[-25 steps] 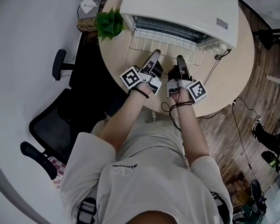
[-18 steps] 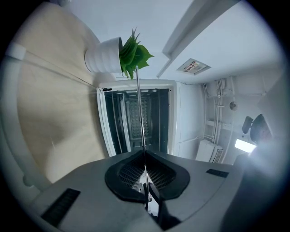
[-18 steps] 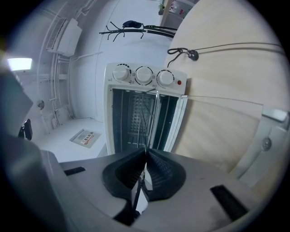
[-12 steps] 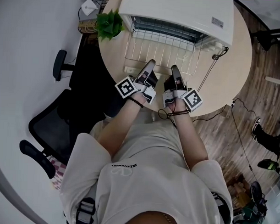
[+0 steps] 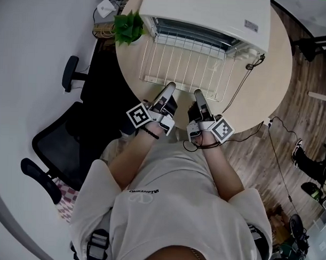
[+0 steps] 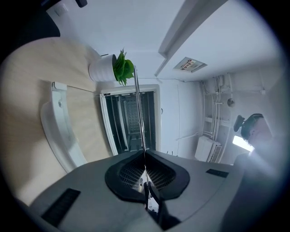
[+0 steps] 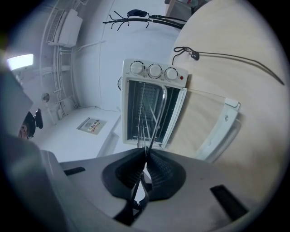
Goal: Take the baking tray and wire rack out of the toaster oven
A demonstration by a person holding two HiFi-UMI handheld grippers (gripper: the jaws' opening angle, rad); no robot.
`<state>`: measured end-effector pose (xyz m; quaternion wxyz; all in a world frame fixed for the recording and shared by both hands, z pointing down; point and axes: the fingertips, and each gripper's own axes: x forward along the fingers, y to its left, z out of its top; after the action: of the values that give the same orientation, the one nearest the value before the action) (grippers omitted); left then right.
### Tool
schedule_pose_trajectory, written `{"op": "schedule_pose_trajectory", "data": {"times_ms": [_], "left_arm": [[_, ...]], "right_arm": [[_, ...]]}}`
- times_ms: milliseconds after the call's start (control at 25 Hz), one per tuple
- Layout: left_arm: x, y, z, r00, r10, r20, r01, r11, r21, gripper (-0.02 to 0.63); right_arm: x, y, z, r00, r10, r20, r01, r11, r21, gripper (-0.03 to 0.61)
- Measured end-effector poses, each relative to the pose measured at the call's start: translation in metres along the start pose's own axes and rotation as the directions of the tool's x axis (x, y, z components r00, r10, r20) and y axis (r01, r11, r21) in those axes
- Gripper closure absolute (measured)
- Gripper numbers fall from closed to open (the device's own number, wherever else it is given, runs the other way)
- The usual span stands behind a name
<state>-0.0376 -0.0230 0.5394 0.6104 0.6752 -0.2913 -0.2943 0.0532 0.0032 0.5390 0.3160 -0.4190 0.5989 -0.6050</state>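
Note:
The white toaster oven [image 5: 209,16] stands at the far side of the round table with its door folded down. The wire rack [image 5: 187,61] sticks far out of its mouth, over the door. My left gripper [image 5: 169,87] and right gripper [image 5: 198,94] are side by side, each shut on the rack's near edge. In the left gripper view the rack [image 6: 138,108] runs edge-on from the shut gripper [image 6: 145,165] to the oven [image 6: 131,120]. The right gripper view shows its wires [image 7: 152,120] leading from the gripper [image 7: 146,161] into the oven [image 7: 152,104]. I cannot make out a baking tray.
The door's white handle [image 6: 56,127] [image 7: 222,129] lies on the wooden table [image 5: 260,87] under the rack. A potted plant [image 5: 126,27] stands left of the oven. A power cable [image 5: 245,76] trails off to the right. A black office chair [image 5: 61,144] is at the left.
Both grippers have drawn back toward the person together. The wire rack came with them and now reaches much further out of the oven.

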Motion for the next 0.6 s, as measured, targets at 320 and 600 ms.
{"op": "schedule_pose_trajectory", "data": {"times_ms": [320, 600], "left_arm": [[-0.009, -0.047, -0.008, 1.0, -0.025, -0.003, 0.025, 0.999, 0.032, 0.606], [0.002, -0.081, -0.007, 0.998, -0.063, -0.005, 0.063, 0.996, 0.059, 0.606]], "right_arm": [[-0.019, 0.041, -0.003, 0.998, 0.058, -0.035, -0.058, 0.998, -0.011, 0.572], [-0.024, 0.071, 0.008, 0.996, 0.084, -0.044, -0.086, 0.995, -0.043, 0.572]]}}
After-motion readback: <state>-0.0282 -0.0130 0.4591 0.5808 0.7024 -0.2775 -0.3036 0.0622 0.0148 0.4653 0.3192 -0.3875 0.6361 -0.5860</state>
